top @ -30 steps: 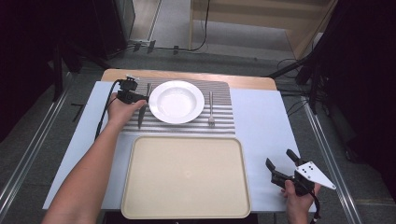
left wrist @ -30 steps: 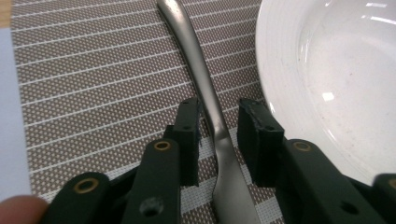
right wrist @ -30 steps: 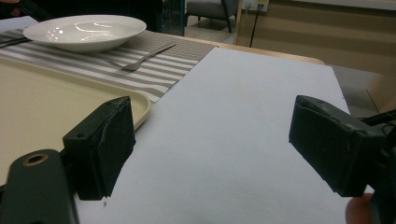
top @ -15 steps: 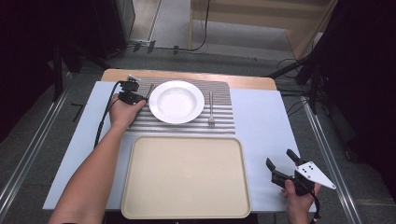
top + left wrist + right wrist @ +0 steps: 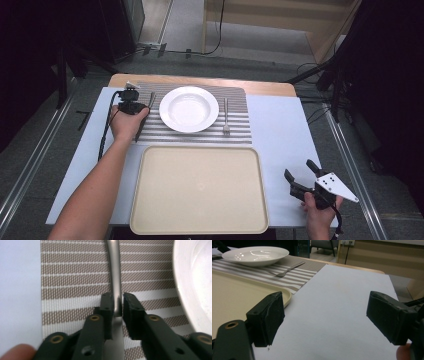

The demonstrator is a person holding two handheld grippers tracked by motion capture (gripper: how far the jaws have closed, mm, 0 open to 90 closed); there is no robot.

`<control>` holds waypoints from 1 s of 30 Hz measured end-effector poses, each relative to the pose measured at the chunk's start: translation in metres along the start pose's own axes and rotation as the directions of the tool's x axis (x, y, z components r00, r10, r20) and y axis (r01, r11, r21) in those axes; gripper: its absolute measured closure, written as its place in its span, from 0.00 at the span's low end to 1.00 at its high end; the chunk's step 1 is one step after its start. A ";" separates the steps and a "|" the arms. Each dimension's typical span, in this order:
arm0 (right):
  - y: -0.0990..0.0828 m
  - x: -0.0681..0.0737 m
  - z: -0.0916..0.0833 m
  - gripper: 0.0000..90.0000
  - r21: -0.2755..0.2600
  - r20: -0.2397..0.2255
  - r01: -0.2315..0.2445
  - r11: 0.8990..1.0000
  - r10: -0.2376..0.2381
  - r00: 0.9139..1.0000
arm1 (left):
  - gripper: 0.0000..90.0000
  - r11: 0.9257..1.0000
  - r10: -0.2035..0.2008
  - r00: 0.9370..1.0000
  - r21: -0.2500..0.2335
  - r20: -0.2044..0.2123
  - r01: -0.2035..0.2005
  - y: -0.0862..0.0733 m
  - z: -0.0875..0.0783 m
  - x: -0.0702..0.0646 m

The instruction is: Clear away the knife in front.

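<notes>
Nearest, at the table's (image 5: 280, 130) right front corner: right gripper (image 5: 301, 178) in a hand, jaws spread wide, nothing between, hovering over bare white surface just right of the tray (image 5: 200, 187). Tray itself empty, beige, at the front middle.

Farther, on the striped mat (image 5: 165, 131): left gripper (image 5: 141, 111) at the mat's left side, pointing down at a knife (image 5: 115, 280). Jaws nearly together, having just been opening a little, with the knife's metal handle between the pads; touching or pinching, cannot tell for sure. Knife lying flat on the mat, just left of the plate (image 5: 189, 108). Right of the plate, a fork (image 5: 226, 116).
</notes>
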State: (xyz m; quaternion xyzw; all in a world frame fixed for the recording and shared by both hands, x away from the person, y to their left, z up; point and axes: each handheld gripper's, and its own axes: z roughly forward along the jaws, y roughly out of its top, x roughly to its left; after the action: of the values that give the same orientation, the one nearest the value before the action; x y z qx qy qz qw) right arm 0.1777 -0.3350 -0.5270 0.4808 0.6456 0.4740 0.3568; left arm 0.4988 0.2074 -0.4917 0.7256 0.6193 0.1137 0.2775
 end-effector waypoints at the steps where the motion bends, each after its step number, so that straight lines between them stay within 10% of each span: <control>1: 0.000 0.000 0.000 0.17 0.001 0.001 0.000 1.000 0.000 1.000 | 0.76 1.000 0.001 1.000 -0.002 0.000 -0.001 0.001 0.001 0.001; 5: 0.000 0.000 0.000 0.17 0.002 0.002 -0.003 1.000 0.003 1.000 | 0.75 0.999 0.047 0.999 0.009 -0.019 -0.047 0.006 0.004 -0.002; 11: 0.000 0.000 0.001 0.17 0.005 0.003 0.000 1.000 0.000 1.000 | 0.81 0.983 0.182 0.979 0.033 -0.088 -0.180 0.008 0.008 -0.013; 21: -0.001 0.000 0.002 0.16 0.014 0.006 -0.008 1.000 0.008 1.000 | 0.80 0.972 0.230 0.966 0.085 -0.119 -0.221 0.013 0.010 -0.020; 30: 0.000 -0.002 0.002 0.15 0.031 -0.019 -0.018 0.999 0.019 1.000 | 0.87 0.975 0.210 0.970 0.101 -0.118 -0.199 0.014 0.010 -0.021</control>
State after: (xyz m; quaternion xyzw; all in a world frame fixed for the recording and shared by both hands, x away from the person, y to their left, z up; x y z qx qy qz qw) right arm 0.1799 -0.3361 -0.5271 0.4877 0.6518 0.4718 0.3387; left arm 0.5110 0.1831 -0.4880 0.7884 0.5621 0.1607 0.1916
